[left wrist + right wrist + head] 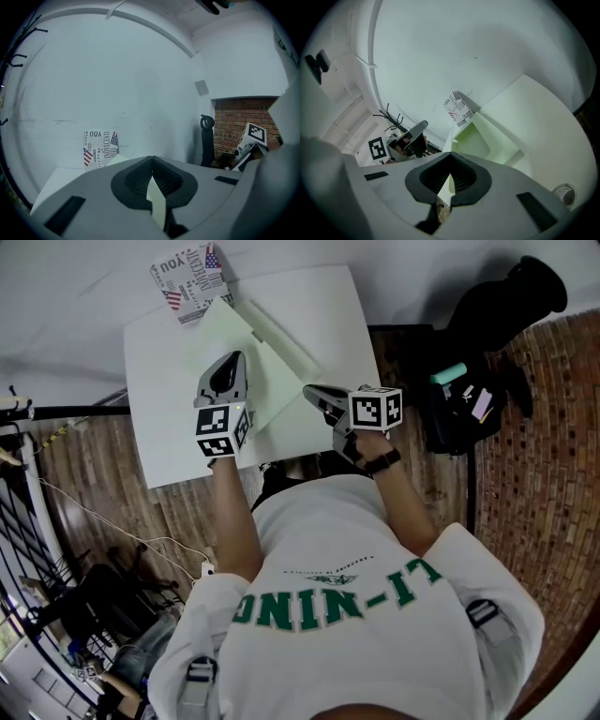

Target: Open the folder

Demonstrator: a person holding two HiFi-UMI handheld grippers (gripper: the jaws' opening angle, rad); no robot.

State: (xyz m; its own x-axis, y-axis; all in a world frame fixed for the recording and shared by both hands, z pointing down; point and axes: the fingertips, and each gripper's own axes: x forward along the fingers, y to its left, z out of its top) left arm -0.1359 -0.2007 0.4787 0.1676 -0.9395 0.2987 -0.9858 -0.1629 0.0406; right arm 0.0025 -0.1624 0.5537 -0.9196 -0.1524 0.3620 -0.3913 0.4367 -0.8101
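Note:
A pale green folder lies on the white table, one leaf raised off it. My left gripper reaches over the folder's left side. In the left gripper view it is shut on a pale sheet of the folder. My right gripper comes in from the right at the folder's near right corner. In the right gripper view it is shut on a pale green edge, with the folder's inside beyond. I cannot tell whether both hold the same leaf.
A booklet with flag print leans against the wall at the table's far edge. A black bag with small items sits right of the table on the brick floor. The table's near edge is just before the person.

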